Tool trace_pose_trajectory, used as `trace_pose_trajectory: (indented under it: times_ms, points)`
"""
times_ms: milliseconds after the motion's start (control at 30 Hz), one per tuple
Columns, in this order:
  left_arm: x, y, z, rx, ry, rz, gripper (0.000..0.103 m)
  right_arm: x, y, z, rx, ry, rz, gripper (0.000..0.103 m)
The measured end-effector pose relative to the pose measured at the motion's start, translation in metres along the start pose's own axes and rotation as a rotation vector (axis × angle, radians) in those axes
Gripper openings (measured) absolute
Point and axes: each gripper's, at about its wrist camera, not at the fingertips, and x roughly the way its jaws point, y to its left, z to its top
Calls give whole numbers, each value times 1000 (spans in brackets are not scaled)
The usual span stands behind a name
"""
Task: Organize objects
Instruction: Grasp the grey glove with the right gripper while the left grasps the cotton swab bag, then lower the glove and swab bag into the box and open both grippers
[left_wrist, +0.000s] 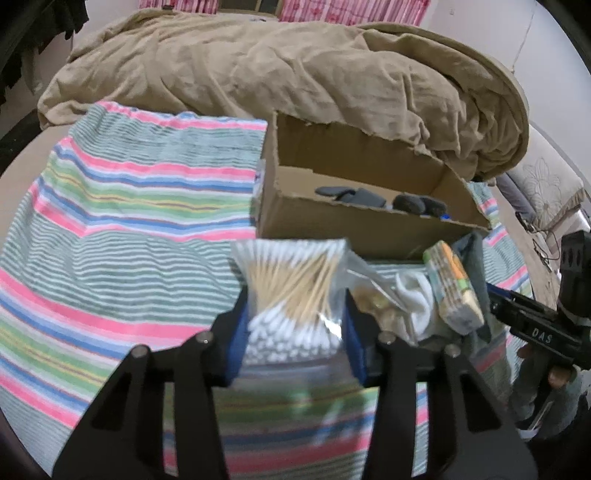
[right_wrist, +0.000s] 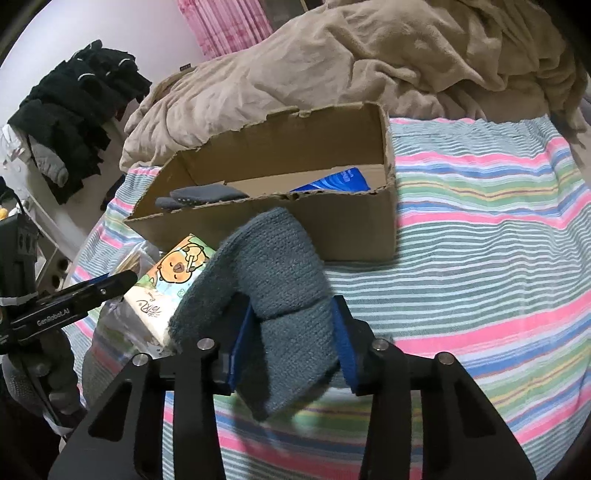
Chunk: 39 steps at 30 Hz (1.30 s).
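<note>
Directly ahead of both claws lies the cardboard box (right_wrist: 277, 221); cotton swabs (left_wrist: 291, 295) are clamped by the left claw (left_wrist: 293, 332), a grey sock (right_wrist: 284, 302) by the nearer right claw (right_wrist: 290, 343).

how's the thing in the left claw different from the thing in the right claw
The left claw is shut on a clear bag of cotton swabs: many thin wooden sticks with white tips. The right claw is shut on a grey-blue sock: one soft knitted piece, folded and drooping past the fingers. The bag is see-through, the sock opaque. Both are held in front of the cardboard box, over the striped towel.
</note>
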Motion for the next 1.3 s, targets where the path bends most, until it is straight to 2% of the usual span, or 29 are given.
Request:
trace_pose_trajectory:
  times_ms: [367, 667, 1033, 1300]
  points:
    - [-62, -9, -10, 6, -66, 18, 46, -53, 11, -2, -19, -80, -36, 42]
    - [-103, -22, -4, 18, -122, 7, 46, -96, 23, 5, -41, -148, -47, 42]
    - [-145, -55, 31, 95, -242, -6, 46, -138, 49, 38, -102, -247, -39, 42]
    - [-134, -61, 66, 130, -286, -3, 46, -131, 47, 77, -127, -291, -65, 43]
